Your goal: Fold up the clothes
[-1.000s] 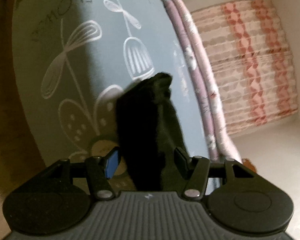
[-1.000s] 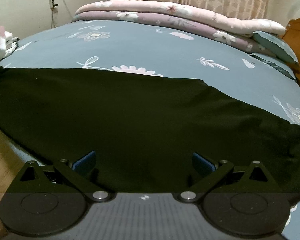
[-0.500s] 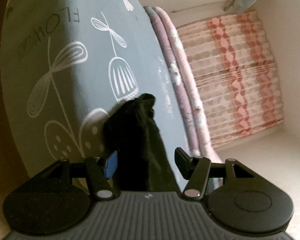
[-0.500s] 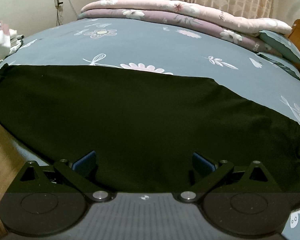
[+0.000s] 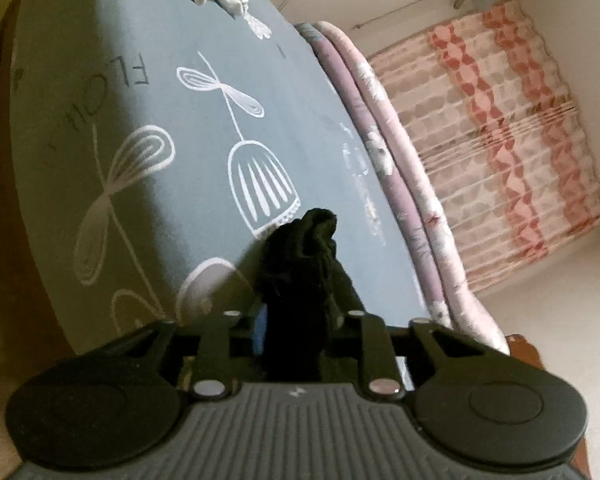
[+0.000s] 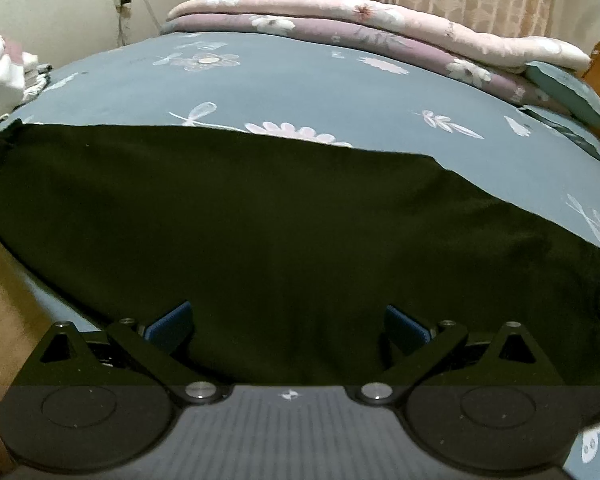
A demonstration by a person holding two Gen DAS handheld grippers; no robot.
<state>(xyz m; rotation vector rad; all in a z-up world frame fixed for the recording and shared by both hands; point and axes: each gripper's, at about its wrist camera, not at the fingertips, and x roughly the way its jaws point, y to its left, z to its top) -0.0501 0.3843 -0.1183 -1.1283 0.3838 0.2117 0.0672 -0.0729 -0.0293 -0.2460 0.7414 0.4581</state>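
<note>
The left gripper (image 5: 296,320) is pinching a bunched end of the black garment (image 5: 300,280) between its two fingers, and the camera is rolling hard to one side, so the bed is running diagonally across the left wrist view. The gathered cloth is rising in a crumpled knob just past the fingertips, above the blue-grey floral bedsheet (image 5: 172,128). The right gripper (image 6: 288,322) is sitting level and low over the near edge of the bed, its blue-padded fingers (image 6: 172,322) spreading wide apart with nothing between them, hovering just above the garment, which is lying spread flat across the front of the sheet. Folded pink and lilac quilts (image 6: 340,24) are lying along the far side of the bed, beneath a patterned curtain (image 5: 500,140). A pile of pale clothes (image 6: 0,72) is sitting at the left corner.
</note>
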